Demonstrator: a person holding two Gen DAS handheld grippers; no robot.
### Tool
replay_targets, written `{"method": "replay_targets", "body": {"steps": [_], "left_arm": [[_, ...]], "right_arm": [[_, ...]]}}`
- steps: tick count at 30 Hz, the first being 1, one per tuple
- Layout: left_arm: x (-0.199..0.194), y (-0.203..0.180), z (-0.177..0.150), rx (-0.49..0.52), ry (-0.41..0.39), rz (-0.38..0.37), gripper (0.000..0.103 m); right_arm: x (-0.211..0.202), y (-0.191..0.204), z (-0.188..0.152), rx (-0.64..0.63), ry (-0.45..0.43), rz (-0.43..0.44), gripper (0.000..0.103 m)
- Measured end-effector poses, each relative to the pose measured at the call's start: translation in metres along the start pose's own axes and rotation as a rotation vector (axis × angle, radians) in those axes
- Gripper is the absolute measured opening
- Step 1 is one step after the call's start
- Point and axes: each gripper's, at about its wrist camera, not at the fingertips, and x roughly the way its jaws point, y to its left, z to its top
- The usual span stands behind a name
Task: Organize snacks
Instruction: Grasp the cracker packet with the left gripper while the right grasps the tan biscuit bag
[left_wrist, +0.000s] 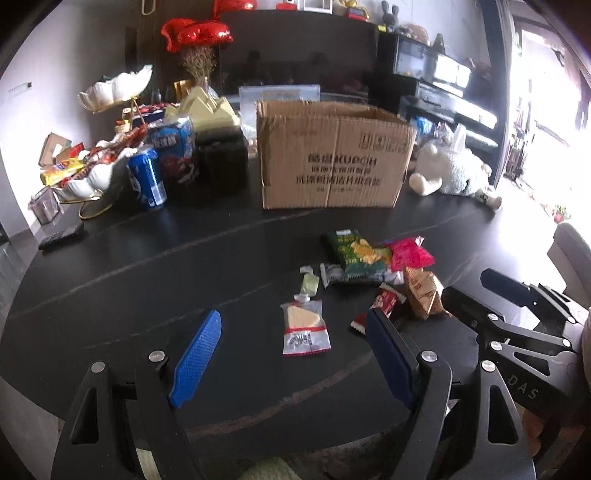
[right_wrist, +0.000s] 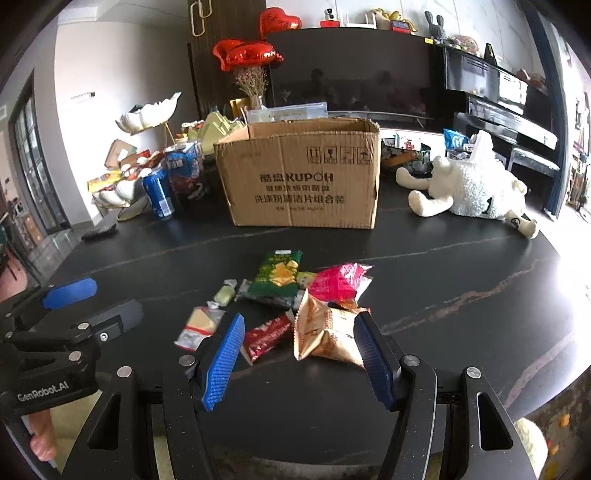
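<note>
Left gripper (left_wrist: 293, 328) spread wide above a dark tabletop (left_wrist: 147, 266), nothing between its blue pads, with a clear-wrapped wedge snack (left_wrist: 304, 326) lying on the table in the gap. Right gripper (right_wrist: 299, 334) likewise parted and empty, framing a tan crinkled snack bag (right_wrist: 325, 334) and a dark red packet (right_wrist: 266, 336). Remaining snack pile, led by a green packet (right_wrist: 279, 275) and a pink one (right_wrist: 338, 282), at 12 o'clock from the right gripper, with an open cardboard box (right_wrist: 303, 177) farther out at 12 o'clock.

KUPOH on cardboard box (right_wrist: 299, 177), GenRobot.AI on left gripper (right_wrist: 70, 295)
</note>
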Motion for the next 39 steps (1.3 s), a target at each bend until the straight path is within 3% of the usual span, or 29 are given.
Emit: {"method": "replay_targets", "body": {"steps": [6,15,31,39], "left_arm": [[0.023,-0.002,-0.009,0.01,0.023,0.013,0.079],[0.047,-0.002,-0.012,0.01,0.039,0.038,0.075],[0.09,-0.007,-0.015,-0.015,0.113,0.027,0.061],[0.097,-0.006,-0.016,-0.017,0.121,0.037,0.048]], "right_arm": [[0.018,-0.002,-0.011,-0.022,0.006,-0.017,0.063],[0.03,0.014,-0.018,-0.158,-0.046,-0.109,0.063],[0.057,0.007,-0.023,-0.153,0.005,-0.131,0.063],[0.066,0.006,-0.026,-0.148,0.024,-0.139,0.062]]}}
